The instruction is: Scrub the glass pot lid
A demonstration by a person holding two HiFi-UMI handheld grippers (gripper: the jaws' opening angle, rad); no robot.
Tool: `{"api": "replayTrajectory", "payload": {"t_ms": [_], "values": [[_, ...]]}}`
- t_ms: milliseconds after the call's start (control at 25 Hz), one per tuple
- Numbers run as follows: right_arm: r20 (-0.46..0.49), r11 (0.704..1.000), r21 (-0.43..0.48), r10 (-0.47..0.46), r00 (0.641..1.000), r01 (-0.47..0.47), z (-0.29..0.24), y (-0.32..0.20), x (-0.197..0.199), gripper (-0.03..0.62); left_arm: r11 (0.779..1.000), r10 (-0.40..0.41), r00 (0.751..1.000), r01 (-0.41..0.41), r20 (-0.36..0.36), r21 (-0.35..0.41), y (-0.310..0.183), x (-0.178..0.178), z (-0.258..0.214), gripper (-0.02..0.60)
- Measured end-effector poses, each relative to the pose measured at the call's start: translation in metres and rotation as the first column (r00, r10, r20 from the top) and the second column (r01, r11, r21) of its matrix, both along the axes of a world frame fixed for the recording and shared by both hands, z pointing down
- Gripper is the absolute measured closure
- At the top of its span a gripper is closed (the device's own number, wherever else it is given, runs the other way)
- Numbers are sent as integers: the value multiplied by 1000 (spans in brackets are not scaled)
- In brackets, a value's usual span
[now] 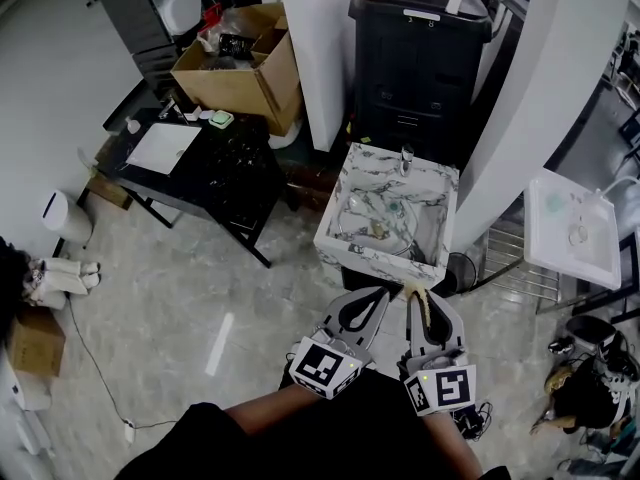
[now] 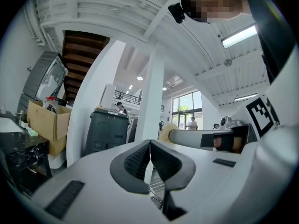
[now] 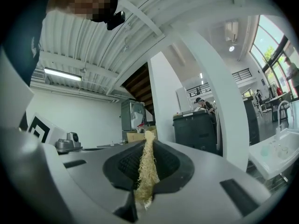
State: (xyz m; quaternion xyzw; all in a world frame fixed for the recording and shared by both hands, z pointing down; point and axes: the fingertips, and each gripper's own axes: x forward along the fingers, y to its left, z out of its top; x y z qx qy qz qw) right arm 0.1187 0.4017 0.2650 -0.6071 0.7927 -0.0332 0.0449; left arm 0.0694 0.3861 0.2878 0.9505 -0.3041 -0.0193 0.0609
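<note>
In the head view the glass pot lid [image 1: 372, 220] lies inside a marble-patterned sink [image 1: 345, 243] below a small tap [image 1: 406, 158]. Both grippers are held side by side just in front of the sink and short of its near rim. My left gripper [image 1: 378, 290] [image 2: 150, 146] is shut, pads together with nothing between them. A strip of pale loofah scrubber [image 1: 422, 306] [image 3: 145, 171] is clamped in my right gripper [image 1: 418, 290] [image 3: 147, 148], its end sticking out past the tips. The left gripper view shows that scrubber's tip [image 2: 164, 132] at the right. Neither gripper view shows the lid.
A black bin [image 1: 420, 48] stands behind the sink between white pillars. To the left are a black table [image 1: 200, 168] and an open cardboard box [image 1: 245, 68]. A white basin [image 1: 570, 230] with a wire rack below is at the right. Grey floor lies at the left.
</note>
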Motion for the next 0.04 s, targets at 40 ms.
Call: {"api": "replayTrajectory", "payload": {"t_ms": [40], "values": [[4, 1000, 1, -3, 1000, 3, -1, 0, -1, 539, 1000, 1, 1000, -1, -4, -1, 0, 0, -1, 566]]}}
